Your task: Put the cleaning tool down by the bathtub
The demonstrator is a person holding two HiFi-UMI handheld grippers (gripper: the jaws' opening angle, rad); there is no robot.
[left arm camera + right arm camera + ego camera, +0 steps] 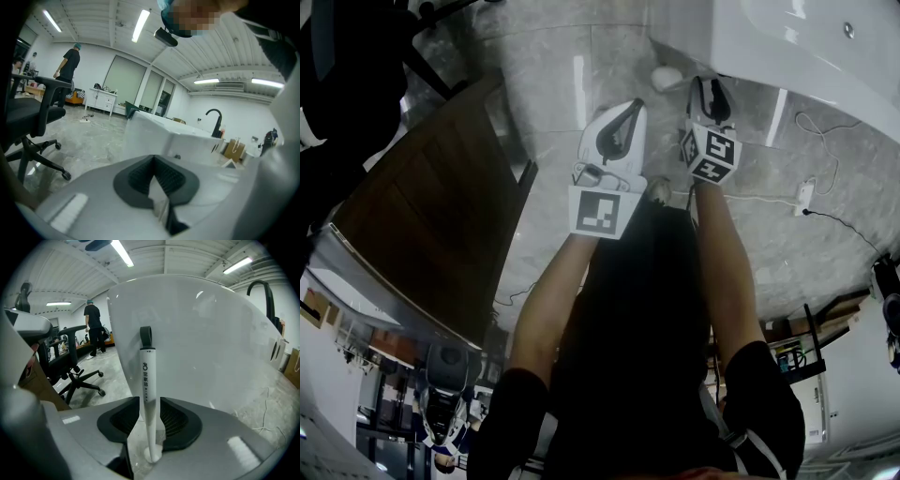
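Cleaning tool (149, 380): slim white stick handle, dark hanging loop on top, dark print down the shaft, rounded white foot. It stands upright in the gap between the jaws of the right tongs (150, 405), which stand apart either side of it, foot down on the floor (262, 413) below the jaw tips. Bathtub (211, 343): white, glossy, with a curved outer wall. It rises right behind the tool, straight ahead of the right tongs. It's also ahead of the left tongs (154, 161), a bit farther off.
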